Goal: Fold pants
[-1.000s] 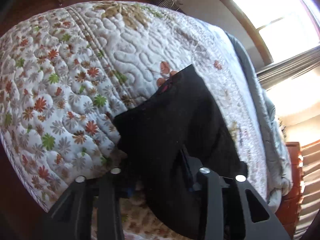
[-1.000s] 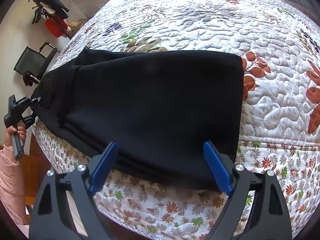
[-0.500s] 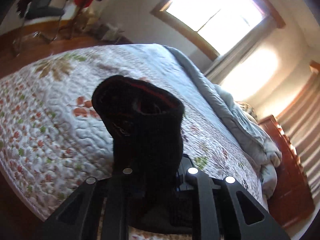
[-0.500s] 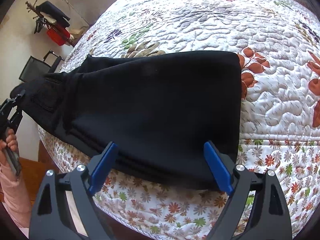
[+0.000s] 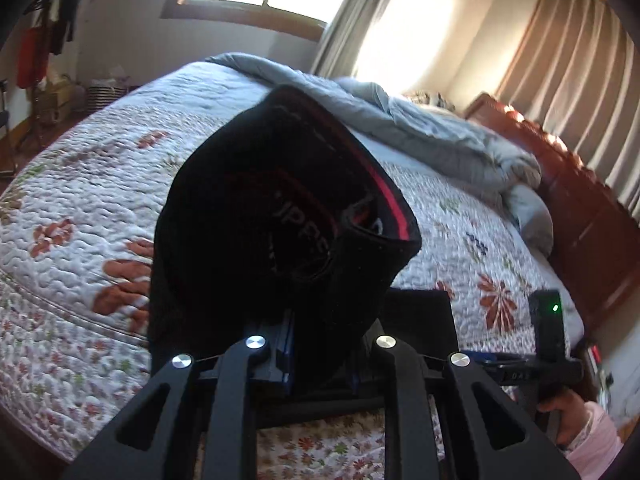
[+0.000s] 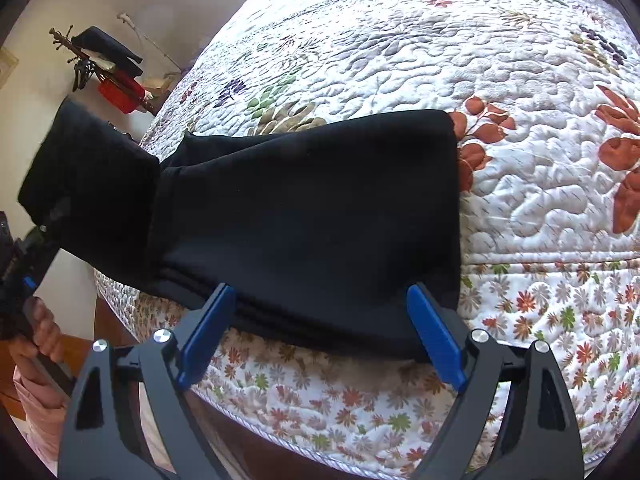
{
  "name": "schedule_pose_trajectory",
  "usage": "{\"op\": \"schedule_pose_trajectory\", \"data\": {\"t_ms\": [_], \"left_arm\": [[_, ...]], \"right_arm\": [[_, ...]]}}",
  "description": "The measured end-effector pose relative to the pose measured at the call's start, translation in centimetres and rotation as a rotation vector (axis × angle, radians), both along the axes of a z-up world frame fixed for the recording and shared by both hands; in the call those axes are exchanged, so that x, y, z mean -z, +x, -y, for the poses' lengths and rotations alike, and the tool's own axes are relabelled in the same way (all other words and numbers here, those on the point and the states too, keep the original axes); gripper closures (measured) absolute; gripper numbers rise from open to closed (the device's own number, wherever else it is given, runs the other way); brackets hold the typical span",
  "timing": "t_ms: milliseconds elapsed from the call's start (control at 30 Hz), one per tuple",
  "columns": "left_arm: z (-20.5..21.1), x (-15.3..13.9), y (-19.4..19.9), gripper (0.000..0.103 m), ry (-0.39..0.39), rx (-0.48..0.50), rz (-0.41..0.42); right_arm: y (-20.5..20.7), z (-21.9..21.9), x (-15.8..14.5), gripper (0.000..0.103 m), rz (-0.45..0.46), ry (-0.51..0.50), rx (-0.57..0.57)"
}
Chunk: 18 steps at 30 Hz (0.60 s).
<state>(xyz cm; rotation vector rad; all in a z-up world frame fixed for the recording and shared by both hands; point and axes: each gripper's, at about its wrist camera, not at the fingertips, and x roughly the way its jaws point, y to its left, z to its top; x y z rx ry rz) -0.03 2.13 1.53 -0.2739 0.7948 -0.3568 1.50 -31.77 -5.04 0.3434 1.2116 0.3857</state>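
Note:
Black pants point(image 6: 304, 216) lie folded lengthwise on a floral quilt point(image 6: 520, 80), leg ends toward the right. My left gripper point(image 5: 320, 360) is shut on the waist end of the pants point(image 5: 256, 240), lifted up off the bed; a red stripe shows inside the waistband. In the right wrist view the raised waist end point(image 6: 88, 176) hangs at far left above the left gripper. My right gripper point(image 6: 320, 332) is open, its blue pads either side of the near edge of the pants, near the leg end.
The quilt's front edge drops off close to my right gripper. A grey duvet point(image 5: 420, 128) is bunched at the head of the bed by a wooden headboard point(image 5: 580, 200). A clothes rack point(image 6: 104, 68) stands by the wall.
My left gripper has lifted the waist end off the bed and swung it up and toward the leg end. My right gripper has stayed open at the near edge.

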Motion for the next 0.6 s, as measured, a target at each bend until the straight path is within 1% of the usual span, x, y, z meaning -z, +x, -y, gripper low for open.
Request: {"op": "schedule_pose_trajectory", "data": {"t_ms": [133, 233, 300, 333, 400, 433, 467, 500, 533, 600], "left_arm": [[2.8, 2.0, 0.5, 0.083, 0.05, 0.053, -0.049], [4.7, 3.4, 0.5, 0.081, 0.096, 0.09, -0.08], [5.5, 4.5, 0.8, 0.072, 0.116, 0.117, -0.108], [6.0, 5.2, 0.9, 0.064, 0.119, 0.14, -0.134], [6.7, 6.0, 1.1, 0.053, 0.12, 0.167, -0.172], [7.2, 6.1, 1.0, 0.046, 0.109, 0.19, -0.193], [7.3, 6.0, 0.8, 0.043, 0.104, 0.201, -0.2], [7.4, 5.6, 0.4, 0.042, 0.081, 0.228, -0.204], [7.0, 4.8, 0.0, 0.041, 0.023, 0.26, -0.201], [5.8, 2.8, -0.7, 0.039, -0.086, 0.281, -0.177]], "right_arm": [[-0.1, 0.6, 0.4, 0.015, -0.004, 0.005, 0.008], [-0.1, 0.8, 0.6, 0.015, -0.009, 0.005, 0.017], [-0.2, 0.9, 0.8, 0.015, -0.012, 0.008, 0.021], [-0.2, 1.0, 0.9, 0.015, -0.013, 0.011, 0.024], [-0.3, 1.2, 1.0, 0.015, -0.017, 0.017, 0.031], [-0.3, 1.3, 1.0, 0.015, -0.018, 0.022, 0.033], [-0.3, 1.4, 1.1, 0.015, -0.019, 0.024, 0.034], [-0.3, 1.4, 1.1, 0.015, -0.02, 0.024, 0.035], [-0.3, 1.5, 1.1, 0.015, -0.022, 0.023, 0.035], [-0.2, 1.6, 1.1, 0.015, -0.025, 0.02, 0.035]]}}
